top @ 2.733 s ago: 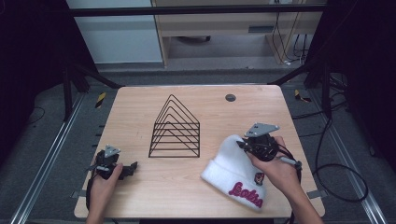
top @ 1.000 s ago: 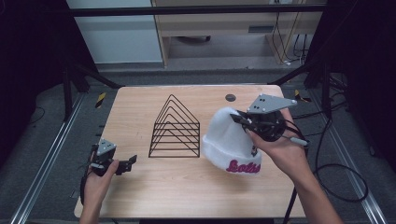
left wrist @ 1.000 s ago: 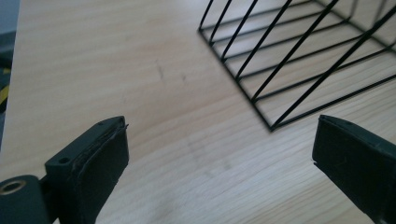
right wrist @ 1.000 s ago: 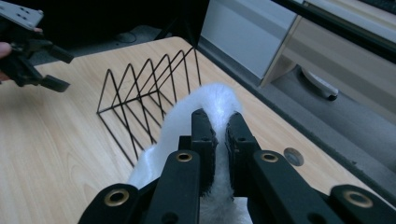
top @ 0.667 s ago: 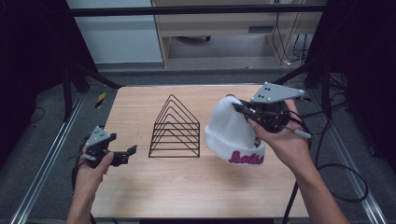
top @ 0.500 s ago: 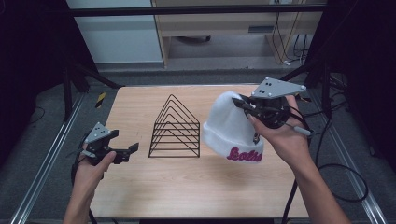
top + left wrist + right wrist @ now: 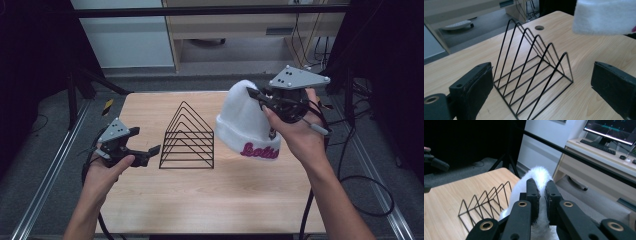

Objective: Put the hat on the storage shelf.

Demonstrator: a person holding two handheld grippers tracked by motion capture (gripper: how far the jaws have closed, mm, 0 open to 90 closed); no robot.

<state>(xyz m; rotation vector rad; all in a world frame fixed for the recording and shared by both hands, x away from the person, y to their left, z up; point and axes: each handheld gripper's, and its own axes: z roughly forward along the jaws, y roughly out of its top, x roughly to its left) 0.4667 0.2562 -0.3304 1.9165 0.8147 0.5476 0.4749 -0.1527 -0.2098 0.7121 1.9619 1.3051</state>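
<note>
Hat (image 7: 248,120) first, from the high view: it hangs in the air from the right claw (image 7: 261,98), which pinches a fold near its crown, so its long axis runs down from the claw to the cuff with the red lettering. The rack (image 7: 188,136) stands on the table (image 7: 210,200), and the hat sits to the right of the rack and above its level, its cuff near the rack's right end but apart from it. The left claw (image 7: 150,150) hovers just left of the rack, jaws spread wide with nothing between them. So the left claw is the nearer one to the rack, while the hat must travel leftward and down from the right claw to reach the rack's peak, or so I judge.

Left claw view: its two black jaws stand wide at either side, and the rack (image 7: 534,75) lies straight ahead between them, its row of wire triangles running away from the camera. The hat's white cuff (image 7: 604,17) hangs above and beyond the rack's far right end, clear of the wires.

Right claw view: the jaws are pressed close on a white fuzzy ridge of the hat (image 7: 537,173), which rises between them. The rack (image 7: 484,197) lies below and to the left of the hat, its long axis slanting across the table (image 7: 444,202).
</note>
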